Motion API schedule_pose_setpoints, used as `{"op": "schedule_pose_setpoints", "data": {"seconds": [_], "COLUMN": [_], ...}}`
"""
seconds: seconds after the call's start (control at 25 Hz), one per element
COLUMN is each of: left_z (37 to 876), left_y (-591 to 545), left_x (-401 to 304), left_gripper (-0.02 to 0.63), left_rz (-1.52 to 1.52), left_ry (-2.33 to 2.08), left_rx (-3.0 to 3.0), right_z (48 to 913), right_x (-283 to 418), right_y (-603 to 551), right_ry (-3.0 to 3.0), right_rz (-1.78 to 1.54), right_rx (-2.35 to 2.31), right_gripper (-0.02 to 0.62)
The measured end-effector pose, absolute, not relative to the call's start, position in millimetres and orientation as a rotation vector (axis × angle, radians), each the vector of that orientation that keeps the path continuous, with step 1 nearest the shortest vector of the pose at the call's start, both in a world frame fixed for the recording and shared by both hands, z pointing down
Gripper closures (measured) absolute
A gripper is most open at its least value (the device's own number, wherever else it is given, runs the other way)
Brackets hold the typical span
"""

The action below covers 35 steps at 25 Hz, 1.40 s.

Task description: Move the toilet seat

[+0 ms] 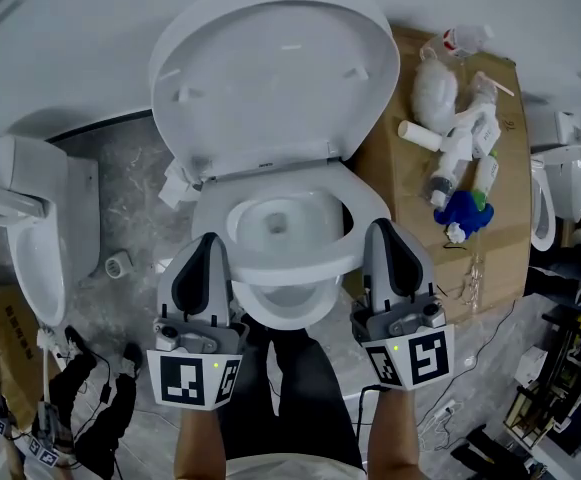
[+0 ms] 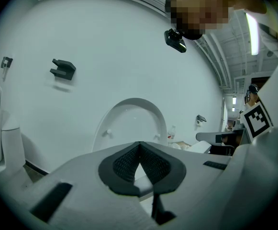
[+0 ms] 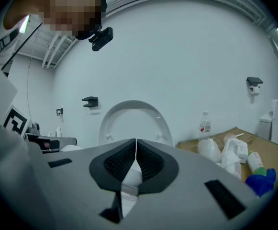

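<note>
- The left claw (image 1: 206, 240) is pressed together. In the left gripper view its dark pads (image 2: 124, 164) meet at the tips, with a white edge of the toilet seat (image 2: 144, 176) pinched in the gap just behind them.
- The right claw (image 1: 386, 228) is likewise pressed together. In the right gripper view its tips (image 3: 135, 141) touch and a white slab of the seat (image 3: 129, 177) sits between the pads.
- In the head view the toilet seat (image 1: 295, 265) is a white ring held at its two sides, the left claw on its left flank and the right claw on its right flank.
- The front rim of the bowl (image 1: 288, 310) shows below the seat's front edge.
- Behind the seat the lid (image 1: 270, 68) stands raised against the white wall.
- To the right of the toilet lies a cardboard box (image 1: 500, 258) carrying white bottles (image 1: 460, 138) and a blue object (image 1: 465, 210).
- To the left stands a second toilet (image 1: 20, 218), with a small roll (image 1: 118, 264) on the floor between the two.
</note>
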<state>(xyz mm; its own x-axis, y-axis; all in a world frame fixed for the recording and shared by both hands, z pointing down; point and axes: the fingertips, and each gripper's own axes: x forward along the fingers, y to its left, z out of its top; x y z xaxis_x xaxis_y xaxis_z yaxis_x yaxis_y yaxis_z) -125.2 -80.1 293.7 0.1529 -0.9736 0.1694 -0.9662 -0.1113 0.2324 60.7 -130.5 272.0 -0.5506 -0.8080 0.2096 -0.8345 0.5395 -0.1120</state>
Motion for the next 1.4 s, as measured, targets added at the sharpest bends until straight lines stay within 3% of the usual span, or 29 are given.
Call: {"op": "schedule_pose_setpoints", "data": {"seconds": [1.4], "left_z": [270], "left_y": [-142], "left_x": [-149], "left_gripper": [0.597], "left_rz": [-0.076], "left_ry": [-1.997], "left_rx": [2.21], "right_z": [252], "right_x": [34], "right_y": [-200], "right_ry": [-2.704], "right_rz": [0.205], "right_rx": [1.4], "right_gripper": [0.579]}}
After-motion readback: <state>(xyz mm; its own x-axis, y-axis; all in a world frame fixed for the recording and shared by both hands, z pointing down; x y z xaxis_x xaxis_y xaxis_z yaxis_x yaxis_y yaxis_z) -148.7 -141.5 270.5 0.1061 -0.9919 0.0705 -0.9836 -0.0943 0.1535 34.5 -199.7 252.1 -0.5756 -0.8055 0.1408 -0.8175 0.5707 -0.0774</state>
